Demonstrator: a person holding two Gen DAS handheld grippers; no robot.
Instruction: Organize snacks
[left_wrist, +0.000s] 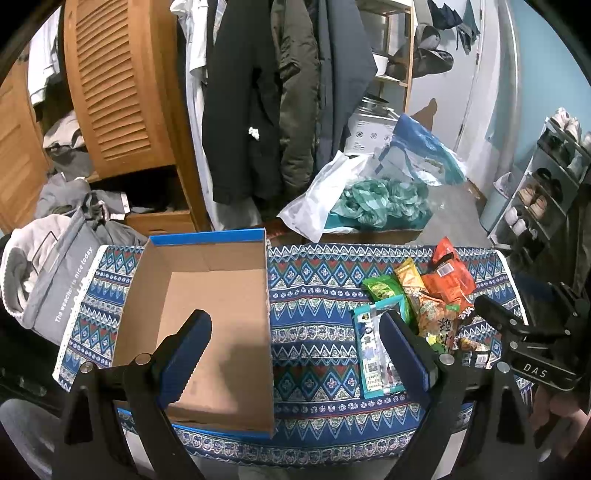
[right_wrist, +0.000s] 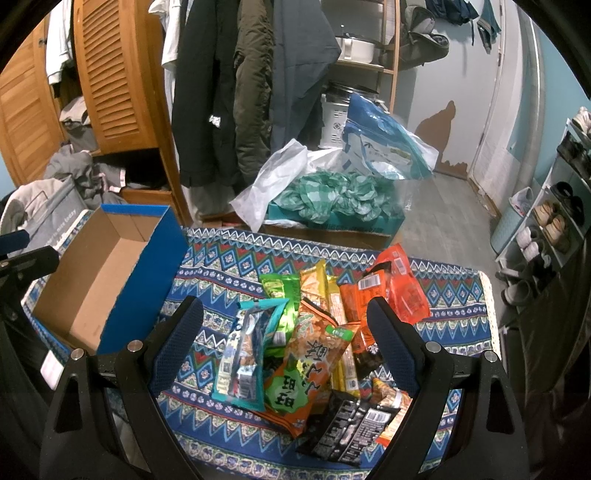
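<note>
Patterned cloth covers the desk (right_wrist: 461, 317), with an empty cardboard box (right_wrist: 99, 280) at its left end and the snack pile (right_wrist: 317, 332) to the right. Right tool (right_wrist: 284, 332) hovers directly over the pile, fingers spread and empty, the packets' long axes running away from it. Left tool (left_wrist: 295, 343), also spread wide and empty, sits between box and pile, so the right one looks better placed for the first pick

Teal snack packet (left_wrist: 376, 354) partly hidden behind the left gripper's finger (left_wrist: 404, 350), black packet (right_wrist: 347, 424) under the orange one (right_wrist: 310, 365), shoe rack (right_wrist: 554, 221) cut off at 3 o'clock, packet print too small to read.
</note>
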